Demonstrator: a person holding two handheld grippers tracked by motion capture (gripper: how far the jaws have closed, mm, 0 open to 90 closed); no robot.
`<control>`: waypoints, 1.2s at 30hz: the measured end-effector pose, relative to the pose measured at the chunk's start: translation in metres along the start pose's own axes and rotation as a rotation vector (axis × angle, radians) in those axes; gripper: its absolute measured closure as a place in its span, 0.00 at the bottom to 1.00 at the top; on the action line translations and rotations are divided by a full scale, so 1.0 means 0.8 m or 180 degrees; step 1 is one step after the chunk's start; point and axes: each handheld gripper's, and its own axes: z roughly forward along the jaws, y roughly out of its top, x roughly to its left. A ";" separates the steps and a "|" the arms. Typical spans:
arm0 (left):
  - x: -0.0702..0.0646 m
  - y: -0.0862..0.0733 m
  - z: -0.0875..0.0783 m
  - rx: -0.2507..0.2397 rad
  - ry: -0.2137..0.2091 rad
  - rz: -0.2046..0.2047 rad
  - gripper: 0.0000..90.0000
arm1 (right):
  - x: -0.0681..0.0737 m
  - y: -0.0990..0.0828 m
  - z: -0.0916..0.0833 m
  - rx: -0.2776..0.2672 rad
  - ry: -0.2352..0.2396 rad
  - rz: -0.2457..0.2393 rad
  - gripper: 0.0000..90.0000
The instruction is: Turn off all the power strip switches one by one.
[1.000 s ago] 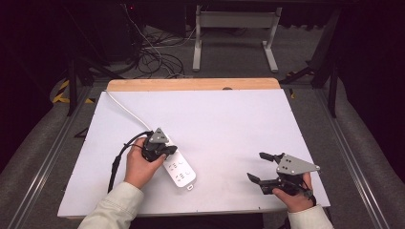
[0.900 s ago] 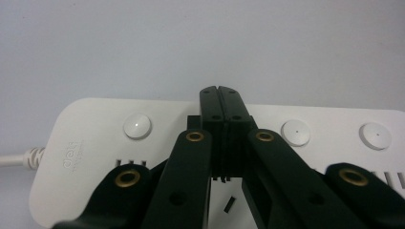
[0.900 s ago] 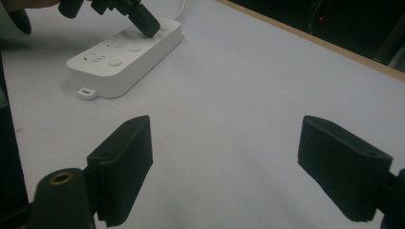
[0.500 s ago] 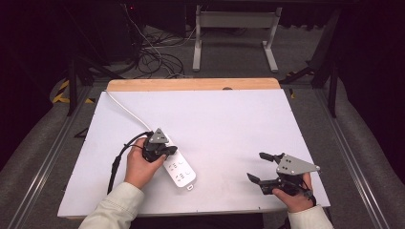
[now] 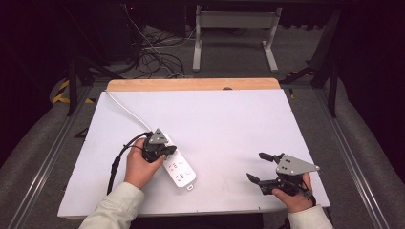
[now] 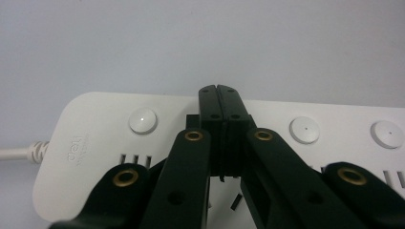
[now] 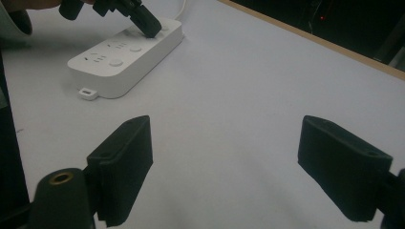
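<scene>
While you work at the white table top point(image 5: 229, 124) with its wooden far edge, dark floor and loose cables point(image 5: 157, 62) lie beyond. Your left gripper point(image 5: 165, 150), jaws pressed together, tips down onto the power strip point(image 5: 179, 171) at front left. Your right gripper point(image 5: 262, 168) rests front right, jaws apart.
</scene>
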 end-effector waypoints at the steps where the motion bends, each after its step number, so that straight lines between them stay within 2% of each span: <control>1: 0.000 0.000 0.000 -0.0005 -0.0001 -0.0012 1.00 | 0.000 0.000 0.000 0.0001 -0.0002 0.0010 0.22; 6: -0.002 -0.001 0.003 -0.0022 -0.0034 -0.0016 1.00 | 0.000 0.000 0.001 0.0006 -0.0004 0.0013 0.22; 10: -0.005 0.000 0.003 -0.0036 0.0015 -0.0008 1.00 | 0.000 0.000 -0.001 -0.0007 -0.0007 0.0004 0.22; 11: -0.007 0.001 0.000 -0.0109 0.0037 -0.0021 1.00 | 0.000 0.000 -0.001 -0.0011 -0.0009 0.0011 0.22; 12: -0.008 0.004 -0.002 -0.0065 0.0061 -0.0010 1.00 | 0.000 0.000 -0.001 -0.0011 -0.0011 0.0013 0.22; 13: -0.008 0.007 -0.007 -0.0128 0.0063 0.0015 1.00 | -0.001 0.000 -0.001 -0.0014 -0.0008 0.0007 0.22; 16: -0.006 0.015 -0.024 -0.0291 0.0017 -0.0040 1.00 | -0.002 -0.001 -0.001 -0.0014 -0.0012 0.0009 0.22; 22: -0.007 0.016 -0.025 -0.0257 0.0024 -0.0002 1.00 | -0.002 -0.001 0.000 -0.0013 -0.0003 -0.0007 0.22; 36: -0.010 0.021 -0.030 -0.0326 -0.0001 0.0068 1.00 | -0.002 -0.001 0.000 -0.0003 -0.0006 0.0009 0.22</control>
